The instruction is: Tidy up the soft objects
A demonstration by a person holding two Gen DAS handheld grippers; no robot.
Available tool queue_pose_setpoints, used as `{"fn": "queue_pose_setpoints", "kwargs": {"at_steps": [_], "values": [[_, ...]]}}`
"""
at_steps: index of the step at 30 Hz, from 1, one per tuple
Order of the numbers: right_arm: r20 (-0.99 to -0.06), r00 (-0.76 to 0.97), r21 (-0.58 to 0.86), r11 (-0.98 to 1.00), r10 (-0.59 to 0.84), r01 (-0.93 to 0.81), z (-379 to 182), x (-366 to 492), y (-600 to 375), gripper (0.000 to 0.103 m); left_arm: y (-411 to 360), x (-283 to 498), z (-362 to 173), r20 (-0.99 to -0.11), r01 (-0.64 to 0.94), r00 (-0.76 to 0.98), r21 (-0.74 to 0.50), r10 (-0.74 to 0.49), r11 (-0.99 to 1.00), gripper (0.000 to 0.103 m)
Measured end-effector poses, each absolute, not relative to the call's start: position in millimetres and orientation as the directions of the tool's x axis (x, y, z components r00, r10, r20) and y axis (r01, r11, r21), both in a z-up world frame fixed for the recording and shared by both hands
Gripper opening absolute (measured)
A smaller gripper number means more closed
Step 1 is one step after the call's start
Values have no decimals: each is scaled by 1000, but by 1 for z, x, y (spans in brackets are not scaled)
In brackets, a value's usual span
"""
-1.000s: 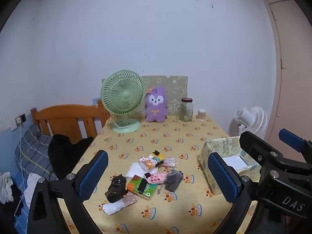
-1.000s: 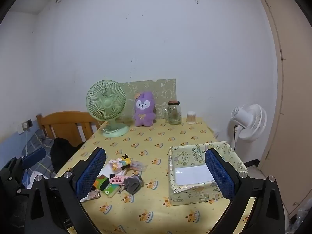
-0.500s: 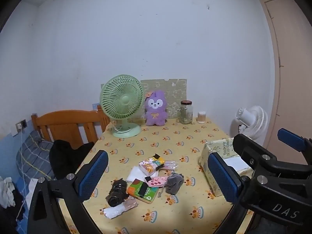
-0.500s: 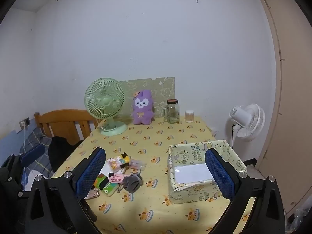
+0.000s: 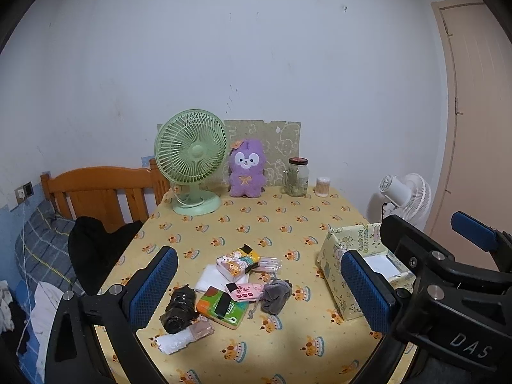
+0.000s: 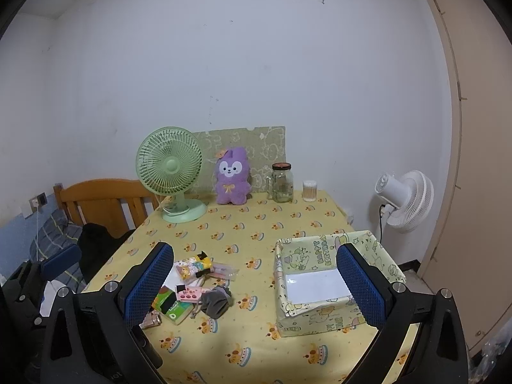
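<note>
Several small soft items lie heaped mid-table: a grey sock [image 5: 276,296] [image 6: 217,300], a green tissue pack [image 5: 222,307], a pink pouch [image 5: 244,291], a cartoon tissue pack [image 5: 237,262], a black bundle [image 5: 178,308] and a white roll [image 5: 172,342]. To their right stands an open box in patterned paper [image 5: 334,265] [image 6: 307,251]. A purple plush [image 5: 246,172] [image 6: 231,176] sits at the back. My left gripper [image 5: 258,256] hovers open above the heap. My right gripper [image 6: 255,249] hovers open between heap and box. Neither holds anything.
A green desk fan [image 5: 190,160], a glass jar [image 5: 297,177] and a small cotton-swab tub [image 5: 322,186] line the table's far edge. A wooden chair with dark clothing [image 5: 96,243] is at left. A white floor fan [image 5: 404,195] and a door are at right.
Both views drifted only slightly, the left one pulling back a little from the table. Nothing on the table moved, and both grippers stayed open.
</note>
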State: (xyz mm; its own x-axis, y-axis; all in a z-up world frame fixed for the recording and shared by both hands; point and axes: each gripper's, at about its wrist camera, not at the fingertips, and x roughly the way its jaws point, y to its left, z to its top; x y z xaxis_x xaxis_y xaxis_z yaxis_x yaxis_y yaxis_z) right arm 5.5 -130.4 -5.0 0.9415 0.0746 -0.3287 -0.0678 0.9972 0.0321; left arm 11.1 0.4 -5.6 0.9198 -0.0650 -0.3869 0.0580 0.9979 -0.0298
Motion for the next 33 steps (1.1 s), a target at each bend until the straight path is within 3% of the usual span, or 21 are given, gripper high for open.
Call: {"fn": "queue_pose_setpoints", "kwargs": {"at_steps": [33], "values": [[-339, 936, 44, 995, 97, -87, -9, 6, -129, 103, -9, 7, -7, -373, 52, 927, 19, -41, 998, 103]]}}
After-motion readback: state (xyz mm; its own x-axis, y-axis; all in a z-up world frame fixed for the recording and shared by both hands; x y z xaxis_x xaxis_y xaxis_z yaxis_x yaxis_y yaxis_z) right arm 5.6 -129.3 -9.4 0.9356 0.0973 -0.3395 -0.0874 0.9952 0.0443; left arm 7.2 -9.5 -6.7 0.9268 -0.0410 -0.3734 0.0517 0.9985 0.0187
